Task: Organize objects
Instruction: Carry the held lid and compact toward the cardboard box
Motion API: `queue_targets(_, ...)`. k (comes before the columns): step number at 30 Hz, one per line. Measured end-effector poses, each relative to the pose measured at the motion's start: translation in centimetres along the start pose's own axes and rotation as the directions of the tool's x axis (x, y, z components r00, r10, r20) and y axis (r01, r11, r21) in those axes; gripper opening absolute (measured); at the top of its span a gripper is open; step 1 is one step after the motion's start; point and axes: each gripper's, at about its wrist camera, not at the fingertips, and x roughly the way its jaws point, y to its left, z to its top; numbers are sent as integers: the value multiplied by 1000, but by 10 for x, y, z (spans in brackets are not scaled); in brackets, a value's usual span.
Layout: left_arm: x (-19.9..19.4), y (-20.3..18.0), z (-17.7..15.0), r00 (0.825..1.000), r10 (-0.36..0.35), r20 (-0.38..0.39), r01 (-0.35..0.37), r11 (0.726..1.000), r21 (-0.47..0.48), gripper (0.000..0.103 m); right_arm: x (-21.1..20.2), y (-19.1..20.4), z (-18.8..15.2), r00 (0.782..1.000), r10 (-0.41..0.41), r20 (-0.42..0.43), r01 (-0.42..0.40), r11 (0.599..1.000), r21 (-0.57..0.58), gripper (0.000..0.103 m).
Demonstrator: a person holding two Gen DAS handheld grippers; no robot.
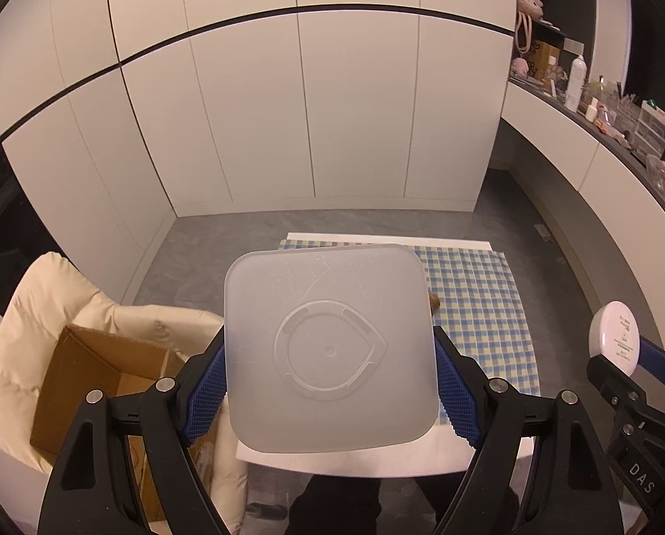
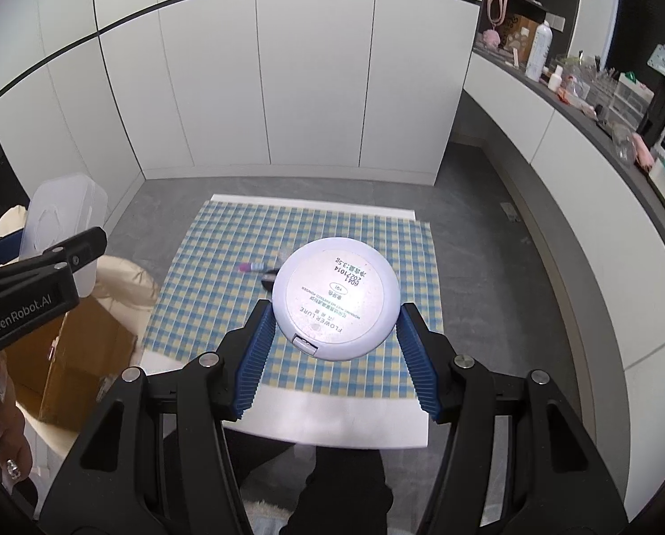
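Left hand-held gripper: clamped on a translucent square container, its blue ribbed pads pressed to two opposite side walls. The container was held aloft with its embossed base turned to the camera, above the near edge of the desk and just right of an open cardboard box that sat on a cream cushioned chair.

Right hand-held gripper: clamped on a round white powder compact, underside label and small clasp facing the camera, held above the blue-and-yellow checked cloth that covered the desk.

Remaining on the cloth: a small pink-tipped item and a dark item mostly hidden behind the compact; neither could be identified.

Judged risks:
- The container walls looked smooth and slightly tapered; pads bearing on its lower half only could let it slide or pivot if the wrist tilted further.
- The compact was gripped across its rounded rim, so little pad area appeared to be in contact; a quick swing could squeeze it out sideways.
- The two tools were close together; bringing the compact to the container while its opening faced away from view could cause a knock or a missed drop.
- A fall from this height could pop the compact's clasp.
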Motion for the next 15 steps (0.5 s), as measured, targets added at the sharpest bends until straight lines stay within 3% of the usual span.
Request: queue_targets(15, -24, 18, -59, 998, -48, -42, 48, 999, -17, 83, -13, 7, -61, 998, 36, -61, -35, 999, 10, 59)
